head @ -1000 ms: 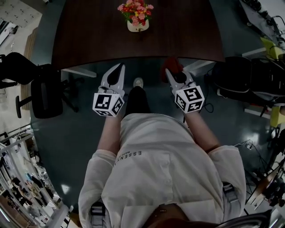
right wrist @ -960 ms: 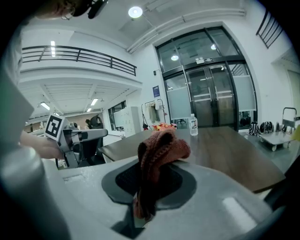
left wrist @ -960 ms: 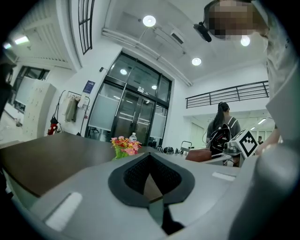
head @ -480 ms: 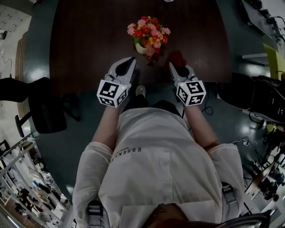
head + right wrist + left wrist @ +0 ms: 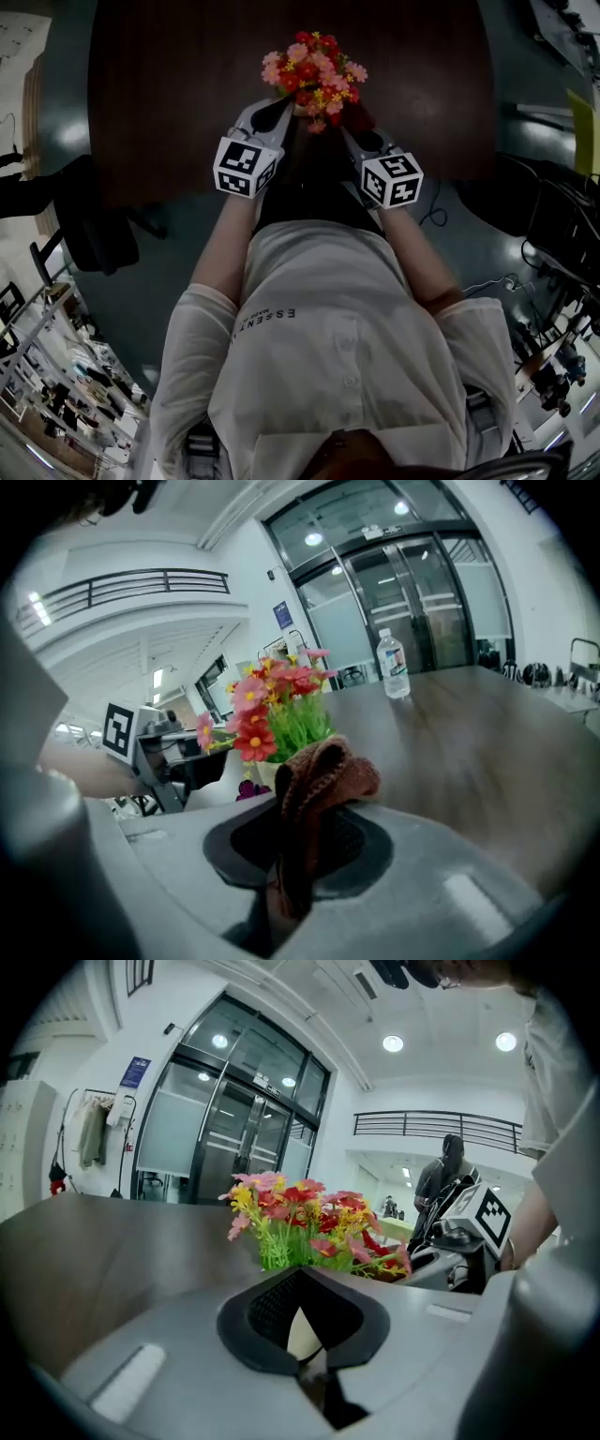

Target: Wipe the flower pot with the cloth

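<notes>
A bunch of pink, red and yellow flowers (image 5: 314, 77) stands on the dark wooden table (image 5: 169, 84) and hides its pot from above. In the left gripper view the cream pot (image 5: 302, 1327) shows just beyond the jaws, under the flowers (image 5: 300, 1218). My left gripper (image 5: 281, 108) is shut with nothing in it, close to the pot's left side. My right gripper (image 5: 352, 131) is shut on a reddish-brown cloth (image 5: 319, 780), which bunches up above the jaws. It sits right of the flowers (image 5: 277, 705), a little short of the pot (image 5: 265, 772).
A clear water bottle (image 5: 394, 665) stands farther back on the table. A black office chair (image 5: 84, 225) is on the floor at the left. My legs are against the table's near edge. Glass doors and a railing lie beyond the table.
Both grippers have moved forward and down over the table, from short of its near edge to either side of the flowers. The cloth stays in the right gripper.
</notes>
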{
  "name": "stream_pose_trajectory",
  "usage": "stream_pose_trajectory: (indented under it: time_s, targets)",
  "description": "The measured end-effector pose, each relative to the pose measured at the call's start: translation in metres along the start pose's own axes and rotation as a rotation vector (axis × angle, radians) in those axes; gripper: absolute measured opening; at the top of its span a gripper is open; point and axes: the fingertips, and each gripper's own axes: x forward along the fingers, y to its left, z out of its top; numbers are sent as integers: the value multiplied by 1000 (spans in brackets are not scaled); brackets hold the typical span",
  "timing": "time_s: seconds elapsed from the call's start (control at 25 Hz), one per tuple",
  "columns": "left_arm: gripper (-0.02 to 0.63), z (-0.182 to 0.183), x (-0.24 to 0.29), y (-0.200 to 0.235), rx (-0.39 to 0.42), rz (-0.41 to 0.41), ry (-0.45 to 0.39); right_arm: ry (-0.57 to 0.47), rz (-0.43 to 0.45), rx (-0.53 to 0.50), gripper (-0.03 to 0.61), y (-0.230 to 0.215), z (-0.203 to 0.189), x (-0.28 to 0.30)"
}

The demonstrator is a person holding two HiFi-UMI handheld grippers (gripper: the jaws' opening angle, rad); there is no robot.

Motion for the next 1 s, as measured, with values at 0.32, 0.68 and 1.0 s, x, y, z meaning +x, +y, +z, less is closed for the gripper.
stream_pose_trajectory:
  time_s: [0.32, 0.68, 1.0]
  targets:
    - [11, -18, 21, 1, -2, -50, 102, 140, 301, -58, 51, 65, -21, 42]
    - [9, -17, 19, -1, 19, -106, 128, 199, 419, -93, 51, 89, -21, 64]
    - [9, -21, 22, -6, 45, -150, 180, 226, 376, -70, 52, 36, -25, 38]
